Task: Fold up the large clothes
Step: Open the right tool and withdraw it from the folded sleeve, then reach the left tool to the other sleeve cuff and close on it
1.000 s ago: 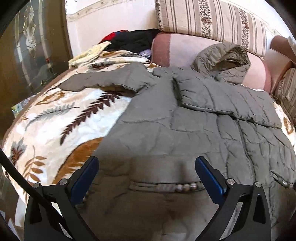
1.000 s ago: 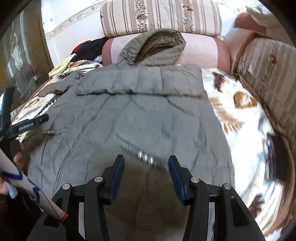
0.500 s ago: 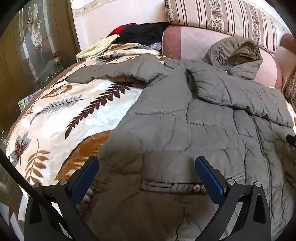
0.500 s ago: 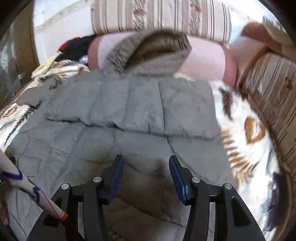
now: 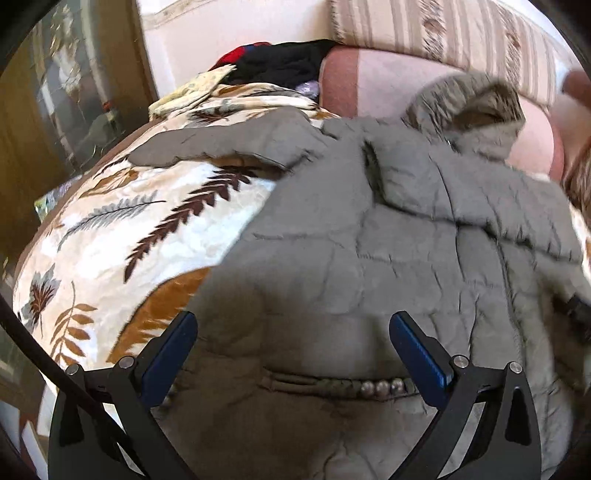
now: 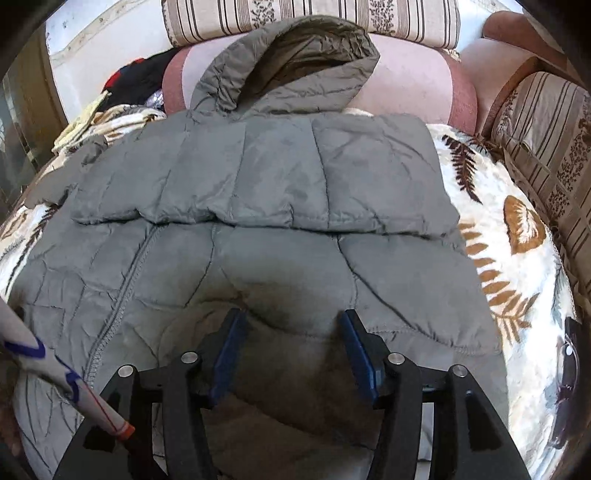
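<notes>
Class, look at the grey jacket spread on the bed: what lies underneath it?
The jacket lies on a leaf-patterned blanket, which shows at both sides. Whatever sits under the jacket's middle is covered and cannot be seen.

Both tongs (image 5: pixel 293 334) (image 6: pixel 291 334) parted — angled down

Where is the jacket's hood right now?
In the right wrist view the hood sits top centre, propped up against the pink cushion, just below the striped cushion.
</notes>
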### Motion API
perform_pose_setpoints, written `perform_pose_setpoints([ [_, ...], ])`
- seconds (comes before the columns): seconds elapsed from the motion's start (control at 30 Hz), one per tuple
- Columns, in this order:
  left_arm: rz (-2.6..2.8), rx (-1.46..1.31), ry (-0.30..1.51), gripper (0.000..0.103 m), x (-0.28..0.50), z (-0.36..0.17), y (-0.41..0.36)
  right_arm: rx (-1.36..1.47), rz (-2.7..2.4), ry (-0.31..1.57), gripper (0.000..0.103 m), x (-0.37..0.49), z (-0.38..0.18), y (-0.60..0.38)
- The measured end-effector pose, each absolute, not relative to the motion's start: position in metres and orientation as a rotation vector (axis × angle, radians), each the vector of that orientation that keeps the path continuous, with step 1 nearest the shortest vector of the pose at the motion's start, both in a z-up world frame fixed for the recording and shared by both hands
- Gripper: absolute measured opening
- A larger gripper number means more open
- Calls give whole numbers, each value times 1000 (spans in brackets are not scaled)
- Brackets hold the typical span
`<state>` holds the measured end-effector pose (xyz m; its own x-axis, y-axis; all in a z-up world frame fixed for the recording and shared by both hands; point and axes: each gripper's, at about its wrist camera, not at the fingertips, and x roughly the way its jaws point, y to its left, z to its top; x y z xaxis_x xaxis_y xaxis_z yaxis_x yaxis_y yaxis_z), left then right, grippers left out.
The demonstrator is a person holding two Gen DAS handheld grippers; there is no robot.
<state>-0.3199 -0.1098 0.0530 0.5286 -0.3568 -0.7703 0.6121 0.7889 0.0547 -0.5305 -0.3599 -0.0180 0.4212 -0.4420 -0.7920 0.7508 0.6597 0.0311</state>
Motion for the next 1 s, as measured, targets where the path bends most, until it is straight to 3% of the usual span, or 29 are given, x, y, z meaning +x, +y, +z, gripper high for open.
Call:
perform_pose_setpoints([
  [0.2,-523,251,878,103,-258,84,-78,403,-773,868,62,-528,-24,-358],
  [0.6,-320,-161,1062,103,-45,122,-1,437,-715,834,62,-531,-14,-355],
  [0.73,-334,-314,1117,81,20,112,4,420,-702,857,63,-524,-18,-353],
  [0.8,-354,-373,1143,79,43,102,3,410,-701,867,63,-522,-21,-353],
  [1.0,-376,-507,1148,59,100,61,2,407,-696,874,64,-518,-26,-356],
])
